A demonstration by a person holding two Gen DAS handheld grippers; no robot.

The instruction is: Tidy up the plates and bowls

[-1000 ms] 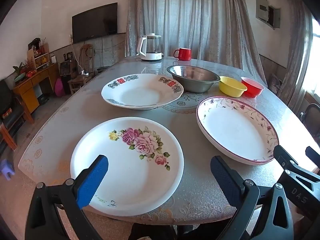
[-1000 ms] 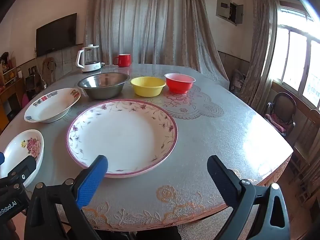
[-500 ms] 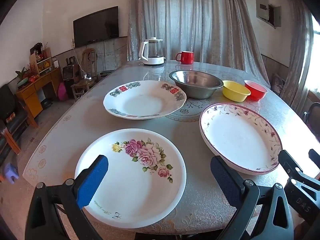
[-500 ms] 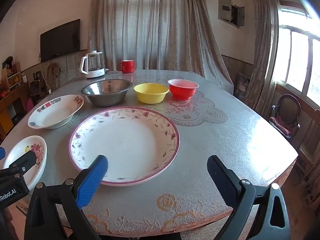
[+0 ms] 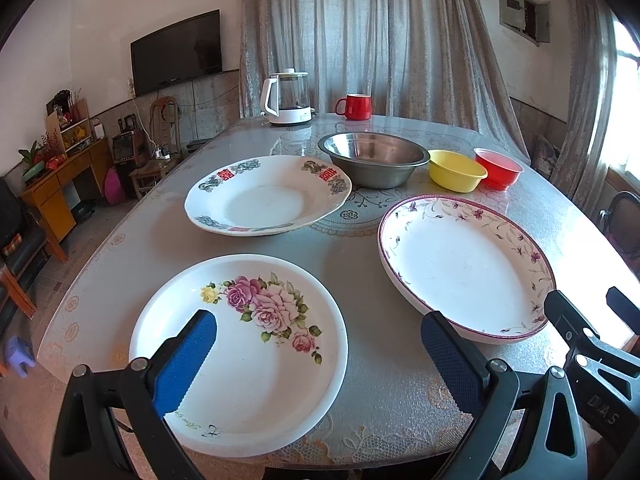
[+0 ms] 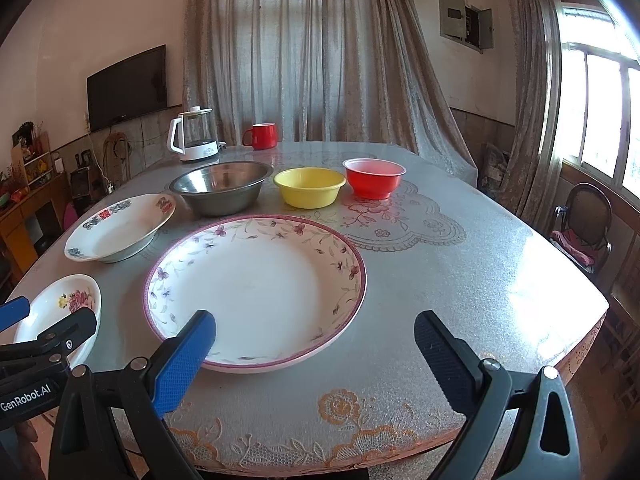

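Three plates lie on the table: a white one with pink roses [image 5: 244, 348] nearest, a deep one with red characters [image 5: 268, 194] behind it, and a large purple-rimmed floral one [image 5: 464, 264] [image 6: 256, 288] to the right. Behind them stand a steel bowl [image 5: 374, 158] [image 6: 222, 186], a yellow bowl [image 5: 456, 170] [image 6: 310, 186] and a red bowl [image 5: 498, 168] [image 6: 374, 178]. My left gripper [image 5: 318, 344] hovers open over the rose plate's near edge. My right gripper [image 6: 314, 344] is open above the floral plate's near rim. Neither holds anything.
A white electric kettle [image 5: 286, 98] and a red mug [image 5: 356, 106] stand at the table's far end. The table edge [image 6: 360, 444] runs just below the grippers. A chair [image 6: 582, 228] stands at the right near the window; a wooden cabinet [image 5: 56, 184] lies left.
Both views have shifted slightly, with the plates sitting a little lower and farther in frame. Both grippers stay open and no dish has moved.
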